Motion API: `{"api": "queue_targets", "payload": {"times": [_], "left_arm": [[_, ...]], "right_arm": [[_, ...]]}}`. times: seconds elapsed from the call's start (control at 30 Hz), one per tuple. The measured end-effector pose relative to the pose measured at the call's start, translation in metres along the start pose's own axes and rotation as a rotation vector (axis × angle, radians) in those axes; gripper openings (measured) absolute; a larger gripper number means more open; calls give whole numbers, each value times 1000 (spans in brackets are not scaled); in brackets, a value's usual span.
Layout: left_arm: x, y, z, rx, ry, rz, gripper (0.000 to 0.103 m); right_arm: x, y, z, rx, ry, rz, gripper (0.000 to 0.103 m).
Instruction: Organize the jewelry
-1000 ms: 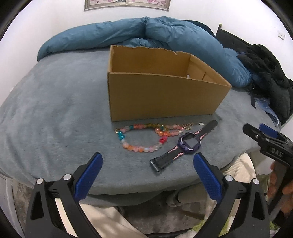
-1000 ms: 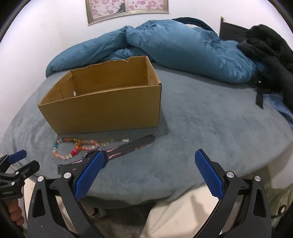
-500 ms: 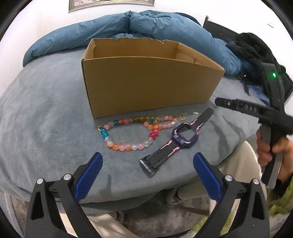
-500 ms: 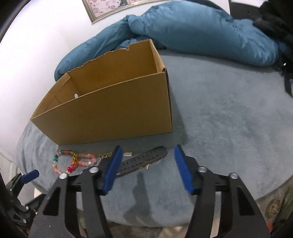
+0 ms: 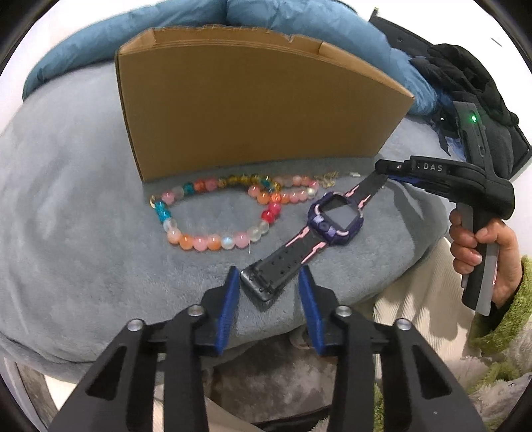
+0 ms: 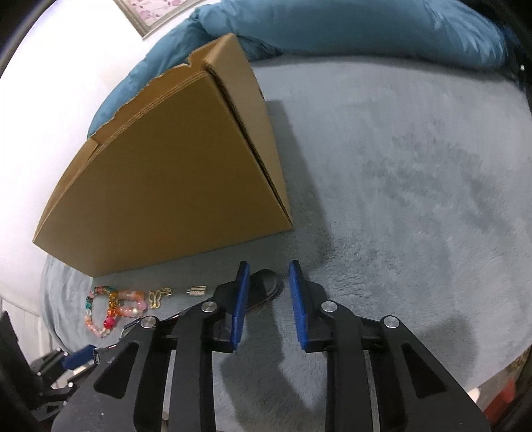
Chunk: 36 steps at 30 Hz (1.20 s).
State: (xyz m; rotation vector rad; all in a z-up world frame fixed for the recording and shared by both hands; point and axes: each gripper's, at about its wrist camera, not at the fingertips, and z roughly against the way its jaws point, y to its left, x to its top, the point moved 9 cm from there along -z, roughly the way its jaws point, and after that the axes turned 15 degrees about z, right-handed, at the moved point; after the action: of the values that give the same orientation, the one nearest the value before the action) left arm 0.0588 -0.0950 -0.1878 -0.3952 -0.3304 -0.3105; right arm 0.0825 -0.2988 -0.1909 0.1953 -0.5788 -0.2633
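A purple watch (image 5: 335,217) with a black and pink strap lies on the grey blanket (image 5: 83,212) in front of a cardboard box (image 5: 252,109). My left gripper (image 5: 269,270) straddles the near strap end; its jaws are closing and small gaps still show beside the strap. My right gripper (image 6: 269,264) straddles the far strap end (image 6: 266,285); it is closing too, with a gap at the right pad. In the left wrist view the right gripper (image 5: 385,169) hangs over that end. A coloured bead bracelet (image 5: 212,241) lies left of the watch.
Small gold charms (image 6: 159,295) and a silver clasp (image 6: 197,291) lie by the box's (image 6: 166,186) foot. A blue duvet (image 5: 299,20) is piled behind the box, with black clothing (image 5: 465,73) at the right. The bed's edge runs just under both grippers.
Both grippers came down and in toward the watch, one at each strap end. Their jaws went from wide open to narrow around the strap.
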Motion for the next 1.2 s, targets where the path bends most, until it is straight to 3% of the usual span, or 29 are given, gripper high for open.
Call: {"api": "queue_targets", "payload": {"times": [0.3, 0.5, 0.73, 0.87, 1.0, 1.13, 1.2], "left_arm": [[2, 6, -4, -18, 25, 54, 27], [3, 8, -3, -7, 12, 69, 14], [4, 8, -3, -7, 8, 74, 13], [4, 10, -3, -8, 7, 76, 13], [5, 11, -2, -7, 5, 77, 13], [5, 10, -1, 4, -5, 72, 10], [5, 9, 1, 8, -15, 67, 9]], "right_arm": [[2, -4, -3, 52, -8, -31, 14], [4, 5, 8, 98, -18, -22, 7], [7, 4, 25, 316, -75, -188, 12], [5, 1, 30, 434, -94, -298, 22], [6, -2, 35, 471, -106, -322, 20], [9, 3, 33, 429, -107, -290, 4], [9, 5, 33, 399, -105, -263, 2]]}}
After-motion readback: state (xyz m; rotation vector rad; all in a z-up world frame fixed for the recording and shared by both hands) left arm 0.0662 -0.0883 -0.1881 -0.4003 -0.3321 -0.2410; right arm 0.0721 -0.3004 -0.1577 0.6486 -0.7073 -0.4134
